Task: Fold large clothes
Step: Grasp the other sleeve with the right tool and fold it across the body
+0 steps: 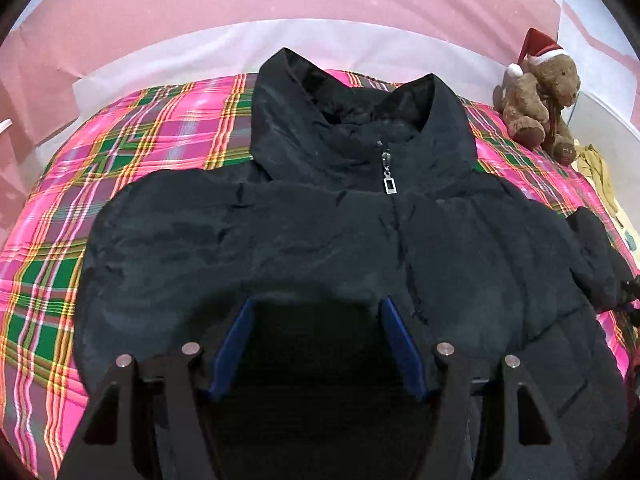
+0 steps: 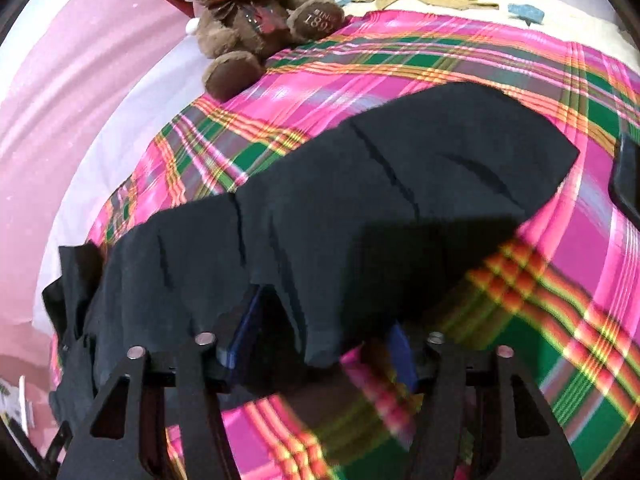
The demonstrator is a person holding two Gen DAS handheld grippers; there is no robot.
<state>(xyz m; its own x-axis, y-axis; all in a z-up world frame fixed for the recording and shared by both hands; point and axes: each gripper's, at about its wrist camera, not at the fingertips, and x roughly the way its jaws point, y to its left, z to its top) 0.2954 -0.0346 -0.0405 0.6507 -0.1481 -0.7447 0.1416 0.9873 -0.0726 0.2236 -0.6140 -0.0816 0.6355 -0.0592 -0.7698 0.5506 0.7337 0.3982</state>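
Two grippers at black jacket [image 1: 320,220], spread zipped across plaid bed cover [image 1: 132,128].
Left gripper [image 1: 316,316] jaws spread over chest; right gripper [image 2: 320,320] blurred around sleeve [image 2: 360,200] edge, grip unclear. Risk: slick padded sleeve slips out.

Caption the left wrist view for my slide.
Zipped black puffer jacket on a plaid bedspread, Santa-hatted teddy bear beyond.

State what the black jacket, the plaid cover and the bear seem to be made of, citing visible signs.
Black jacket: probably padded synthetic shell; faint sheen, quilted seams.
Plaid cover: likely smooth woven fabric; glossy pink-green checks.
Bear: brown plush; fuzzy pile.
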